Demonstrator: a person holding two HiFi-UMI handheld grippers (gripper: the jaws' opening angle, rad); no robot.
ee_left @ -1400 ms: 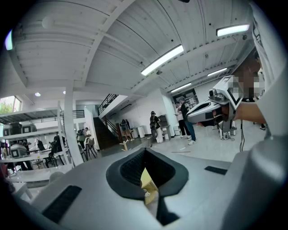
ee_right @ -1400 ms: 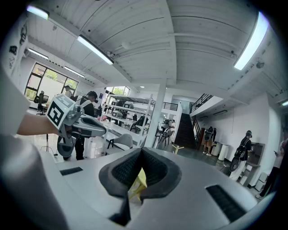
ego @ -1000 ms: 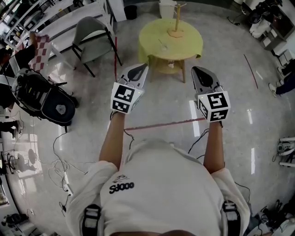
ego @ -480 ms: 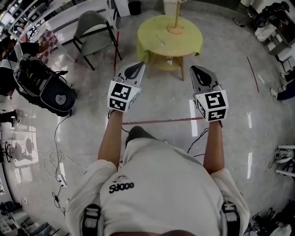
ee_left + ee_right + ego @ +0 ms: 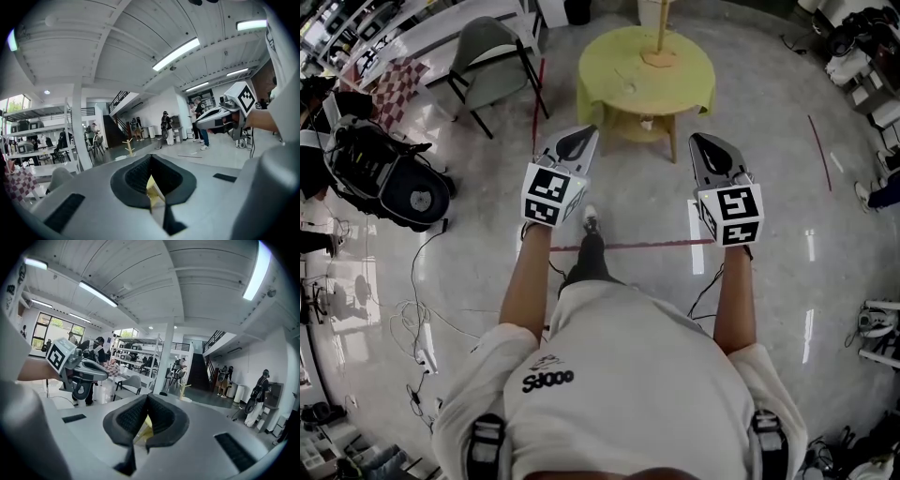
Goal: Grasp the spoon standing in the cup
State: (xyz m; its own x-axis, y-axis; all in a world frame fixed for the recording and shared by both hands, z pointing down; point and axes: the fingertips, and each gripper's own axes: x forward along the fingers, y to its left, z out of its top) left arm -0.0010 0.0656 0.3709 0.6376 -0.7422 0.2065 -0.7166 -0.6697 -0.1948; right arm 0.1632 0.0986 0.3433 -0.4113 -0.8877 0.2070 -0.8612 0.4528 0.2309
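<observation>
A round yellow-green table (image 5: 675, 80) stands ahead of me on the floor. On it are a wooden stand (image 5: 658, 42) and a small clear object (image 5: 628, 88) too small to make out; I cannot tell a cup or spoon. My left gripper (image 5: 577, 142) and right gripper (image 5: 711, 147) are held side by side in the air, well short of the table, both pointing at it. Each is shut with nothing between its jaws. In the left gripper view the left gripper (image 5: 151, 174) shows pads meeting, and the right gripper (image 5: 146, 412) shows the same in its view.
A grey chair (image 5: 492, 61) stands left of the table. A black stroller-like cart (image 5: 389, 178) and loose cables (image 5: 417, 319) lie at the left. A red tape line (image 5: 647, 246) crosses the shiny floor below the grippers. People stand in the distance (image 5: 165, 126).
The person has stepped forward: a leg and shoe now show between the arms. The chair and cart have shifted in the view. Both grippers stay shut and level.
</observation>
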